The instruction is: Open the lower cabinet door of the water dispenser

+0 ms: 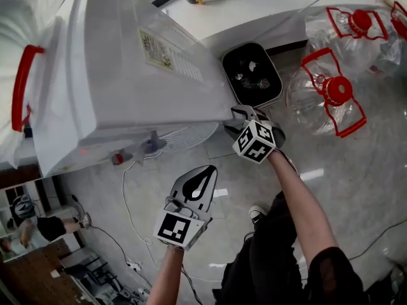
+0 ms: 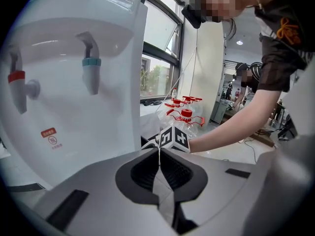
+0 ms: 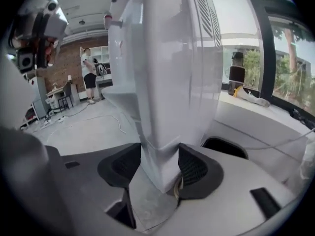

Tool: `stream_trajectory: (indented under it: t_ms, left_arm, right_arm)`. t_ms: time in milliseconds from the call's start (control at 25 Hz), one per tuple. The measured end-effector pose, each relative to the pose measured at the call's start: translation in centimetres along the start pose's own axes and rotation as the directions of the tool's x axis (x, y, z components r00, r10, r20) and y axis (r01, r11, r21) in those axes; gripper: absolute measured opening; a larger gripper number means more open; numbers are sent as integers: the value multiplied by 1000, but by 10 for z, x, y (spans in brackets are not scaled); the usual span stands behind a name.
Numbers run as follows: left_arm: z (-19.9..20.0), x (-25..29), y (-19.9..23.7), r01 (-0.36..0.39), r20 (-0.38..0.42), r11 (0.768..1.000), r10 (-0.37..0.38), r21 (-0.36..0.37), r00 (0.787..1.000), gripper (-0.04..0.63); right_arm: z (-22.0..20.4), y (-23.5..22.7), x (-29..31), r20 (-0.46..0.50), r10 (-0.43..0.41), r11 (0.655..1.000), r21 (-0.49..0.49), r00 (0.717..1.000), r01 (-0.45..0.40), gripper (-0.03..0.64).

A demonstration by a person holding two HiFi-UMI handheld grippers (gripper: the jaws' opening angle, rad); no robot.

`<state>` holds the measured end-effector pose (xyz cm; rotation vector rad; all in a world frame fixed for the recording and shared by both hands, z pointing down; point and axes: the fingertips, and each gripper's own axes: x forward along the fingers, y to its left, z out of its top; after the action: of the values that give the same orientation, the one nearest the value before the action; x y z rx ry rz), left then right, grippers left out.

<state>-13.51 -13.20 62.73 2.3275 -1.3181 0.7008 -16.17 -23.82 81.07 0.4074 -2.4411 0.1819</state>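
Bright daylit pics, fisheye edges.

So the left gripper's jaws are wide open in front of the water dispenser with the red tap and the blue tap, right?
Not quite. The left gripper has its jaws closed together, with nothing between them; the left gripper view shows it. The rest is right: it is in front of the water dispenser, which has a red tap and a blue tap.

One water dispenser [image 1: 127, 75] with two taps [image 2: 17, 82] [image 2: 91, 70], two tongs [image 1: 205, 173] [image 1: 243, 112], one black bin [image 1: 261, 91], and at least two bottles [image 1: 337, 94] [image 1: 356, 24].
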Motion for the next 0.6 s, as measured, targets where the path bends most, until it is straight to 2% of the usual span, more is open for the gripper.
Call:
stream_trajectory:
  t_ms: [240,360,440,600]
  left_arm:
    - [1,-17,-1,-20,0,999,20,-35,1000,17]
    - [3,-30,-3,-16,-2,999,16,-44,1000,17]
    - [1,-41,-6,-13,-15,999,13,-46,1000,17]
    - [-13,-62,-17,-3,-53,999,1,-37,999,17]
  right_arm:
    - [1,8,-4,-25,-19,996,91,1000,21,235]
    - [-10,28,-17,-29,-21,993,115,999,24,232]
    - [-21,53,-30,-31,16,993,115,999,-12,203]
    - [-39,110,-48,-71,109,989,110,991,-101,194]
